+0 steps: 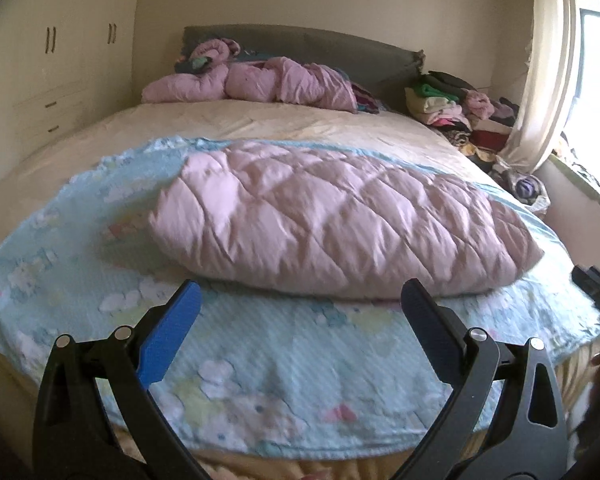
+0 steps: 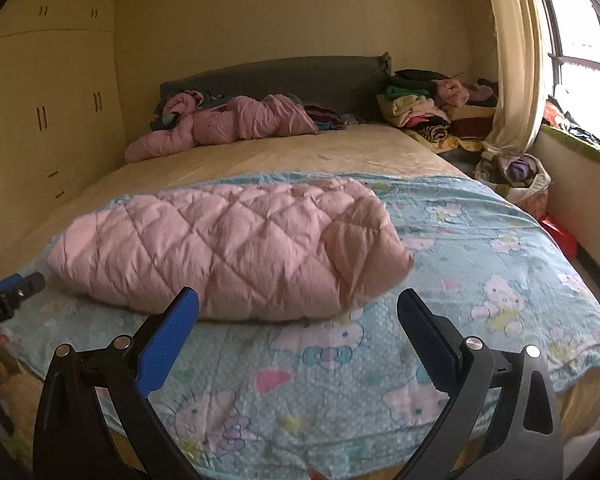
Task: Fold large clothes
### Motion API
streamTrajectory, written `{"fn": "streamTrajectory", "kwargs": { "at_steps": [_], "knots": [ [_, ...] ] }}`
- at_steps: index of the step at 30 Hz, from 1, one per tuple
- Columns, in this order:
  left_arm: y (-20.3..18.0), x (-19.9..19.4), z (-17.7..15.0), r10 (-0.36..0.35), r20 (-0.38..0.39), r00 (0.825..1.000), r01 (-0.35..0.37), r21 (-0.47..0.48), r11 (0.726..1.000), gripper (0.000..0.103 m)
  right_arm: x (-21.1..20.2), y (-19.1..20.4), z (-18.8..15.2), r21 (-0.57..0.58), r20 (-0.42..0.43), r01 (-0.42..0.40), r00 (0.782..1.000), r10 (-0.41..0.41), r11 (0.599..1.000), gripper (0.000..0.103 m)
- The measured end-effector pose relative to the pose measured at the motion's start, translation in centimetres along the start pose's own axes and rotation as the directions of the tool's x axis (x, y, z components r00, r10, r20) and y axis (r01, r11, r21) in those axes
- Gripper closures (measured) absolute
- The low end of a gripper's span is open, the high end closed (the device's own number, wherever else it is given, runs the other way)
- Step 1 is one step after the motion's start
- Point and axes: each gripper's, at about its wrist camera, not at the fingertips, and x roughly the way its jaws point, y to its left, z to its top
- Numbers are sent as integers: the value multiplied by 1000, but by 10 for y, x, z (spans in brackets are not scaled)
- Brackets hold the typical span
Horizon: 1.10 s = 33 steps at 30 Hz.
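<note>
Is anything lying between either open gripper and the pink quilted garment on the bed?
Nothing visible. Only bare blue cartoon blanket lies between the left gripper and the pink quilted garment, and between the right gripper and it. Both grippers are open and apart from it.

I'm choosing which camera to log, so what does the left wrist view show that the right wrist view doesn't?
Only the left wrist view shows the pink quilted jacket's left end in full, and the right gripper's body at its right edge. Only the right wrist view shows the jacket's rounded right end, the red object on the floor beside the bed, and the left gripper at its left edge. Both show the folded jacket on the blue cartoon blanket, the crumpled pink garment by the headboard, the clothes pile, and open jaws holding nothing.
</note>
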Motion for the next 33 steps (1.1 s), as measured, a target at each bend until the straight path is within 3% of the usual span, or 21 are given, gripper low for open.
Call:
{"fn": "streamTrajectory", "kwargs": {
  "at_steps": [5, 8, 33],
  "knots": [
    [-5, -5, -9, 26, -1, 1000, -26, 12, 1000, 9, 13, 7, -17, 35, -95, -53, 994, 57, 998, 4],
    [-7, -5, -10, 30, -3, 1000, -30, 18, 999, 9, 15, 12, -20, 32, -107, -64, 992, 67, 997, 4],
    [-11, -6, -10, 51, -15, 999, -50, 36, 998, 9, 5, 10, -21, 24, -100, -76, 992, 78, 997, 4]
  ]
}}
